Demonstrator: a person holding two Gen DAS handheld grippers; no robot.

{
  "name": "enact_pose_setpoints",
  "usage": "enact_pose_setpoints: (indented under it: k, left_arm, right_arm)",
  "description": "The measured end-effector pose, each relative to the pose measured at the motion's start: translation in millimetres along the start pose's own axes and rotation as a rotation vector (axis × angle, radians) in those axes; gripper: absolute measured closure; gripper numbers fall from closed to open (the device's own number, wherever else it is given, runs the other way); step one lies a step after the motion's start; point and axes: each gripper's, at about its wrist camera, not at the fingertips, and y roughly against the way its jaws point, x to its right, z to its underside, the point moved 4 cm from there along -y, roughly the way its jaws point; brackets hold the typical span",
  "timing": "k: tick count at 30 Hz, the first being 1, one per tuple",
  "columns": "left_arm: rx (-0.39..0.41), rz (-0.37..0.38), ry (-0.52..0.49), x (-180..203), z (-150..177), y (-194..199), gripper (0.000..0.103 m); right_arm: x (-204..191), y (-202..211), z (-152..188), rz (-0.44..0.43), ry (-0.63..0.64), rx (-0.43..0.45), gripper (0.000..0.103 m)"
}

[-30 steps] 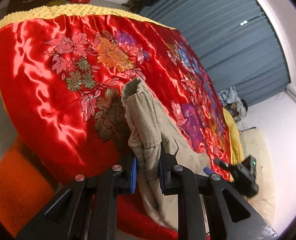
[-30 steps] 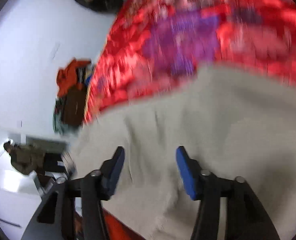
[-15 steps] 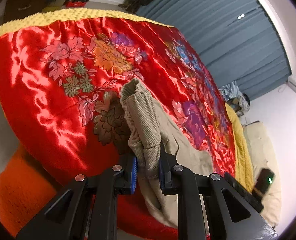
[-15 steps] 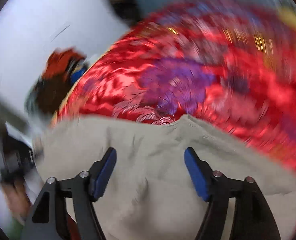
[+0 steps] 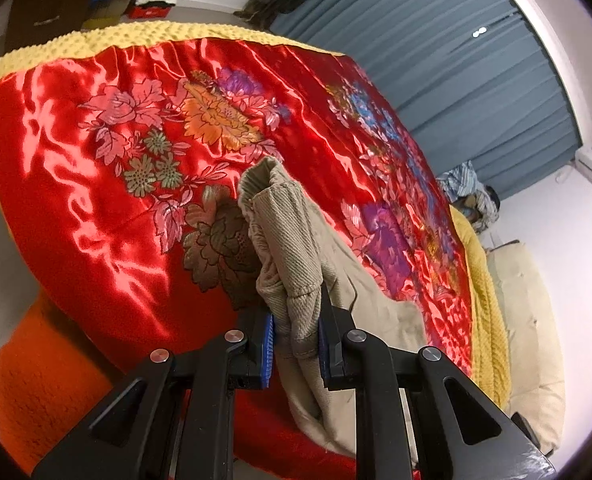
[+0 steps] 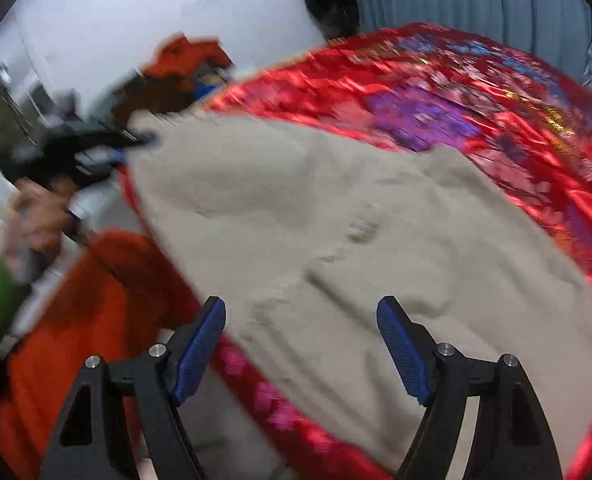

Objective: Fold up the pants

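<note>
One pair of beige pants lies crumpled across the red quilt, a ribbed cuff bunched upward. Left gripper pinches that bunched fabric above the quilt's edge; right gripper hovers spread wide over the pants.

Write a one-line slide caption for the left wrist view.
Left gripper clamps a bunched end of beige pants lifted above a red floral satin bedspread, blue curtain behind.
</note>
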Motion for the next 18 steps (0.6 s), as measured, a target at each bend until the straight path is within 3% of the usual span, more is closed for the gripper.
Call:
enact_pose_setpoints:
  k: [2, 4, 6, 10, 12, 14, 16, 18]
  left_arm:
    - [0.004, 0.005, 0.008, -2.5, -0.3, -0.7, 0.087]
    - [0.0, 0.014, 0.022, -4.8, 0.7, -1.7, 0.087]
    - [0.002, -0.002, 0.014, -5.3, 1.6, -0.9, 0.087]
    - [-0.003, -0.007, -0.002, -3.8, 1.5, -0.5, 0.087]
    - [0.0, -0.002, 0.006, -3.4, 0.8, -0.5, 0.087]
    - [-0.004, 0.009, 0.013, -2.2, 1.9, -0.6, 0.087]
    - [0.004, -0.016, -0.018, 0.1, 3.2, 1.6, 0.087]
    - [0.002, -0.012, -0.023, 0.5, 2.9, 3.4, 0.087]
  right_arm:
    - [-5.6, -14.3, 11.5, -0.084, -0.059, -0.041, 0.02]
    - [-3.3, -43.2, 34.3, -0.121, -0.149, -0.162, 0.019]
    - [-9.5, -35.6, 37.2, -0.08, -0.124, -0.11, 0.021]
    - [-28.0, -5.6, 20.3, -0.138, -0.076, 0.006, 0.019]
    - [-32.3, -18.3, 23.1, -0.135, -0.045, -0.031, 0.017]
    - [-27.4, -48.6, 40.0, -0.147, -0.081, -0.15, 0.016]
    - [-33.1, -45.4, 41.5, -0.124, -0.051, -0.137, 0.017]
    - [-39.7, -28.8, 31.7, -0.16, -0.068, -0.087, 0.017]
